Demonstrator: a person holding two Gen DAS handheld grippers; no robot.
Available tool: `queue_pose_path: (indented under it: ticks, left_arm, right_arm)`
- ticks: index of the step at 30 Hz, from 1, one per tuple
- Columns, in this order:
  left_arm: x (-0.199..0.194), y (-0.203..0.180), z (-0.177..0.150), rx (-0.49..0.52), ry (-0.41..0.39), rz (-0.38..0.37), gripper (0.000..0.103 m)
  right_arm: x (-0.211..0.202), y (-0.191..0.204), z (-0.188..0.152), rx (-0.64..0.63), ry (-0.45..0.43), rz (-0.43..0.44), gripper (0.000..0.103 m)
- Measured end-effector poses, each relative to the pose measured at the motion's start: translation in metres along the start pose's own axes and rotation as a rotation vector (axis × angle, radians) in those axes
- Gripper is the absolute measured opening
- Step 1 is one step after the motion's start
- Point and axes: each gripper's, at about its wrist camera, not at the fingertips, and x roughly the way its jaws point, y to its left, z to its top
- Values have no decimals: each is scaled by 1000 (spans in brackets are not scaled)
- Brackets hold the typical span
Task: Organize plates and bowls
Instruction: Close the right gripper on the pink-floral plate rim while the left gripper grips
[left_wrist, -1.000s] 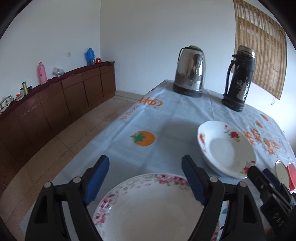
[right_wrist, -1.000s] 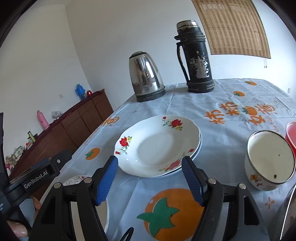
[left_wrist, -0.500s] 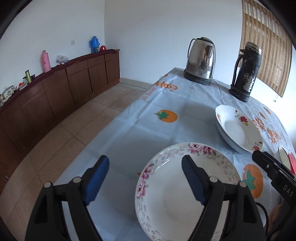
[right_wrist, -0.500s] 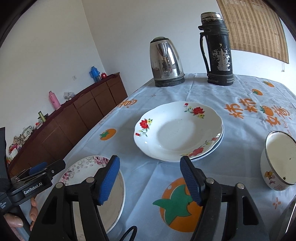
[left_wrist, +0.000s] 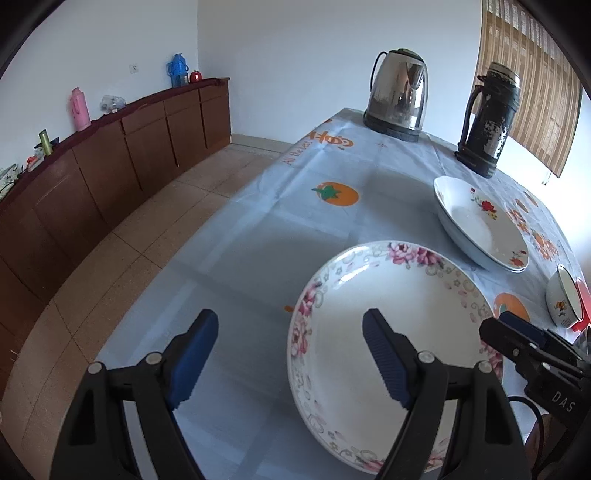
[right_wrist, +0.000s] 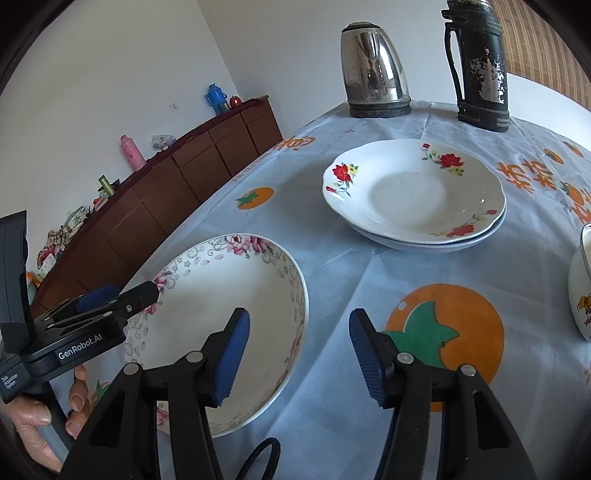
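Note:
A white plate with a pink flower rim (left_wrist: 391, 328) lies on the table near its front left; it also shows in the right wrist view (right_wrist: 221, 299). My left gripper (left_wrist: 288, 358) is open and empty, straddling the plate's left rim, right finger over the plate. My right gripper (right_wrist: 295, 350) is open and empty, straddling the plate's right rim. Two stacked white plates with red flowers (right_wrist: 413, 192) sit farther back, also in the left wrist view (left_wrist: 480, 225). A small enamel bowl (left_wrist: 563, 299) stands at the right, also at the right wrist view's edge (right_wrist: 581, 280).
A steel kettle (right_wrist: 373, 70) and a black thermos (right_wrist: 478, 62) stand at the table's far end. The table (left_wrist: 258, 240) has a light blue cloth with orange fruit prints. A brown sideboard (left_wrist: 110, 158) runs along the left wall, with tiled floor between.
Both grippers have drawn back and turned left. The pink-rimmed plate, earlier centred between my left fingers, now sits to the right. It has come into full view between the two grippers.

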Motion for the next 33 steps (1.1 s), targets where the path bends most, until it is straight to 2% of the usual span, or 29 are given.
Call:
queue_pose_path:
  ticks: [3,5,10,15,22,24,27,31,33]
  left_arm:
    - [2,-3,-2,7,10,4,82]
    - [3,-5,-3,12,17,2,82]
    - [6,-7,-7,17,32,3,76]
    - [10,-5,-9,8,52,3,62]
    - [15,-4,-13,-12,77,-18,56]
    - [17,-5,-14,-21,83,-27,49]
    - [19,-6,-16,-32,89,-43,44]
    - [17,-10,-16,-33,86,-59,33]
    - [17,-11,-17,-39,83,-53,33]
  right_arm:
    - [5,-5,-2,38,35,45,54]
    - [8,-3,-4,29,48,47,44]
    - [10,6,-9,-17,65,58,35]
    - [14,7,-11,-20,88,71,31]
    - [15,13,-13,-53,83,57,29]
    - [15,13,-13,-58,81,53,29]
    - [13,15,-14,-57,78,54,29]
    - [13,15,-15,-60,71,46,25]
    - [13,14,-15,-59,68,47,24]
